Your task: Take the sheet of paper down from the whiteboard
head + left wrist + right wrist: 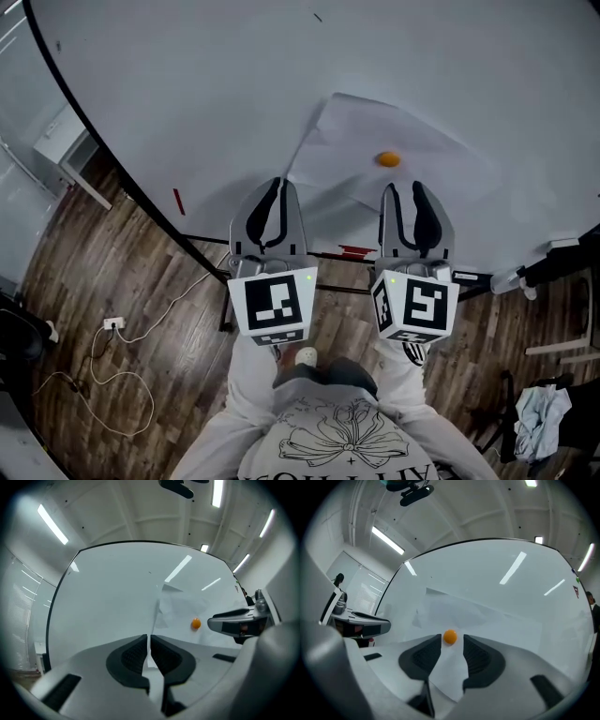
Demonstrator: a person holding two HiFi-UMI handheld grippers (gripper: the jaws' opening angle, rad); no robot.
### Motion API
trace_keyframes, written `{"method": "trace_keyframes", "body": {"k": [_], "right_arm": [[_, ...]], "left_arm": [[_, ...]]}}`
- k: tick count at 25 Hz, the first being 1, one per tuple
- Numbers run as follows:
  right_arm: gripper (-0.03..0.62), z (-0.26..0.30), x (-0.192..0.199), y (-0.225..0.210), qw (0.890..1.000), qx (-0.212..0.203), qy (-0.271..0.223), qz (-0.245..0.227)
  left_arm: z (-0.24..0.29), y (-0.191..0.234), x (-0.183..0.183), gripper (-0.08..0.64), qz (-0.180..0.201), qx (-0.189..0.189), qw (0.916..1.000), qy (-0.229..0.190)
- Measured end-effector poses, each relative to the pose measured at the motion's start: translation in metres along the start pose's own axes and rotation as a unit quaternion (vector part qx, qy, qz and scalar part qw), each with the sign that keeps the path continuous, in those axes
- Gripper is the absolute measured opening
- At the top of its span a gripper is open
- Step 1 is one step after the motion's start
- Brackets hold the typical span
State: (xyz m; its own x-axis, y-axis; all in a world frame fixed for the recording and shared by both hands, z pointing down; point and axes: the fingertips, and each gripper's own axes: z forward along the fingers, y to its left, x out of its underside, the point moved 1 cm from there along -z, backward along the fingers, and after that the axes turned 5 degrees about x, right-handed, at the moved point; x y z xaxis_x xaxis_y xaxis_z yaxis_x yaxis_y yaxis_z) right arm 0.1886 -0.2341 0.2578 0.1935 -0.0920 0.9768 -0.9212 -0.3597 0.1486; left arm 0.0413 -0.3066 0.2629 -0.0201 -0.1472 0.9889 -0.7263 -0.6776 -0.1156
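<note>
Tearing looms if my left gripper [149,641], clamped on the paper [183,609], pulls while the orange magnet [450,637] pins it and my open-jawed right gripper [405,190] misses that magnet.

1. The sheet of paper [412,131] is white and creased, and it lies askew on the whiteboard [206,84].
2. A round orange magnet [388,159] sits on its lower middle.
3. Its left edge lifts off the board, pinched in the left gripper [149,641].
</note>
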Motion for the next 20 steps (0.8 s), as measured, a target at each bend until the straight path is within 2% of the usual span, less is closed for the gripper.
{"method": "trace_keyframes", "body": {"k": [9, 11, 16, 20], "right_arm": [[0.167, 0.025, -0.001, 0.007, 1.0, 0.012, 0.012, -0.005], [0.169, 0.029, -0.002, 0.007, 1.0, 0.018, 0.016, -0.003], [0.169, 0.038, 0.002, 0.009, 0.999, 0.026, 0.033, -0.01], [0.169, 0.042, 0.004, 0.011, 0.999, 0.035, 0.036, -0.017]], "left_arm": [[0.012, 0.004, 0.002, 0.012, 0.004, -0.006, 0.9999, 0.008], [0.015, 0.005, 0.002, 0.072, 0.001, -0.005, 0.9999, 0.009], [0.024, 0.003, 0.003, 0.089, 0.008, -0.001, 0.9998, 0.016], [0.031, -0.001, 0.004, 0.114, 0.011, 0.017, 0.9996, 0.019]]}}
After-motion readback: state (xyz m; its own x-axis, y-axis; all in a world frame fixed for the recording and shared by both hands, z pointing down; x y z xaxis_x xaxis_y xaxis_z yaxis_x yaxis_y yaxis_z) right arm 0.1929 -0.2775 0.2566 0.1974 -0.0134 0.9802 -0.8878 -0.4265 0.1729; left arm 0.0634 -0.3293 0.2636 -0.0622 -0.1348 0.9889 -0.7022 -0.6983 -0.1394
